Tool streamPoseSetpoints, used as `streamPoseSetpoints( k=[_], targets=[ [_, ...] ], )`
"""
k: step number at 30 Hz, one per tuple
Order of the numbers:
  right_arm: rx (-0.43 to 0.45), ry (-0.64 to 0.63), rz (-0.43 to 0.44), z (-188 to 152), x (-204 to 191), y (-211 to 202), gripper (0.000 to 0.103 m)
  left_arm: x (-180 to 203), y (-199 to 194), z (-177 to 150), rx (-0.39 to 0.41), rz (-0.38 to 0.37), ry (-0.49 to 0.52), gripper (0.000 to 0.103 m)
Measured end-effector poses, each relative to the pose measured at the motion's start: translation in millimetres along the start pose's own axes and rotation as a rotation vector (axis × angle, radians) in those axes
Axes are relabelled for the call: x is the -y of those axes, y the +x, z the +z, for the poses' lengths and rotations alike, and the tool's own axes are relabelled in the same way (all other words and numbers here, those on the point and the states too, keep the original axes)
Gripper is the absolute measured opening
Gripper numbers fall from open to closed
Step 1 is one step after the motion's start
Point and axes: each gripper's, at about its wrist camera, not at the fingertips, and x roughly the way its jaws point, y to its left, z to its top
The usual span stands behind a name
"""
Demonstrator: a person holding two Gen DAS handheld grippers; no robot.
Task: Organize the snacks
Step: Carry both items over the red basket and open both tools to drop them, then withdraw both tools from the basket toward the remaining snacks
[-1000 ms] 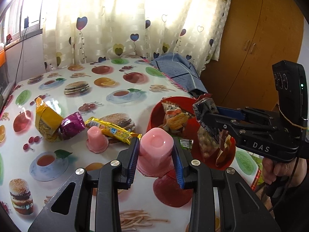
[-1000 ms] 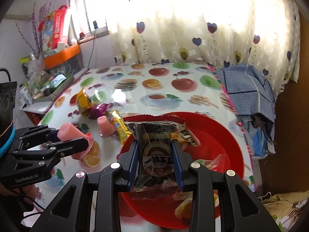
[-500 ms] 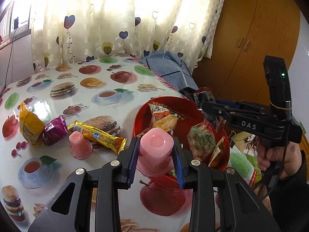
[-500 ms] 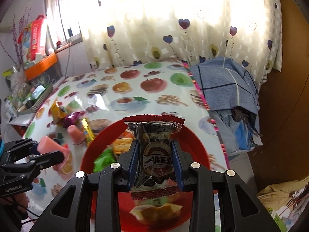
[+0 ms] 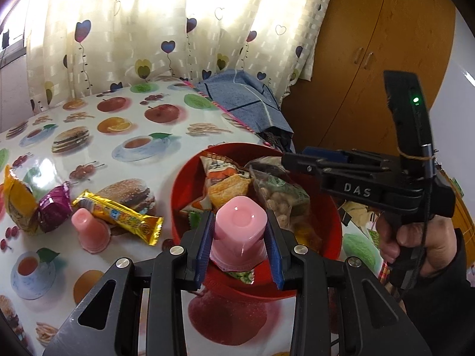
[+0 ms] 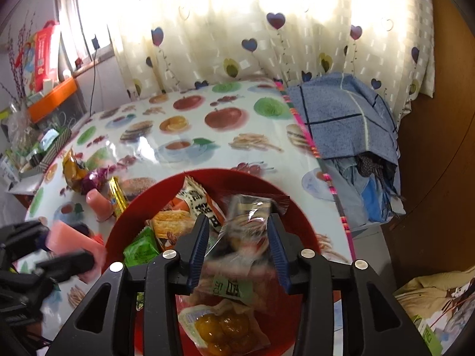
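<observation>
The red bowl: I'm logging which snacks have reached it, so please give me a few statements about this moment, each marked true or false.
1. The left hand-held gripper grips a pink jelly cup. True.
2. The right hand-held gripper is clamped tight on a dark snack packet. False: its jaws are spread and the blurred packet sits loose between them over the red bowl.
3. A second pink jelly cup stands on the tablecloth outside the bowl. True.
4. The gold wafer bar lies inside the bowl. False: it lies on the tablecloth beside it.
5. The bowl holds no snacks. False: several packets are in it.
</observation>
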Motion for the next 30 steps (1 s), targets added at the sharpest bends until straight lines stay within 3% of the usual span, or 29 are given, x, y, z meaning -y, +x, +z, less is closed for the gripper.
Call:
streamPoseSetpoints(
  k=[7, 9, 11, 13, 20, 30],
  targets=[
    [0.032, 0.033, -0.017, -4.8, 12.0, -19.0, 0.04, 18.6, 21.7, 0.3, -0.022, -0.06, 0.033, 0.035],
    [0.026, 0.04, -0.022, -8.5, 13.7, -19.6, 0.04, 20.5, 23.1, -0.3, -0.012, -0.068, 0.041, 0.041],
    [0.02, 0.047, -0.023, -12.1, 15.2, -20.8, 0.04, 21.1, 23.6, -1.2, 0.003, -0.064, 0.044, 0.058],
    [0.019, 0.052, -0.02, -14.5, 15.4, -22.4, 0.04, 19.3, 23.2, -2.1, 0.011, -0.062, 0.038, 0.058],
    [0.046, 0.032, 0.011, -14.7, 3.2, -35.4, 0.041, 2.8, -0.2, -4.4, 0.035, -0.004, -0.007, 0.058],
    [0.06, -0.046, 0.125, -20.4, -44.5, -44.8, 0.041, -44.0, -43.5, -34.3, 0.033, 0.124, -0.114, 0.058]
  ],
)
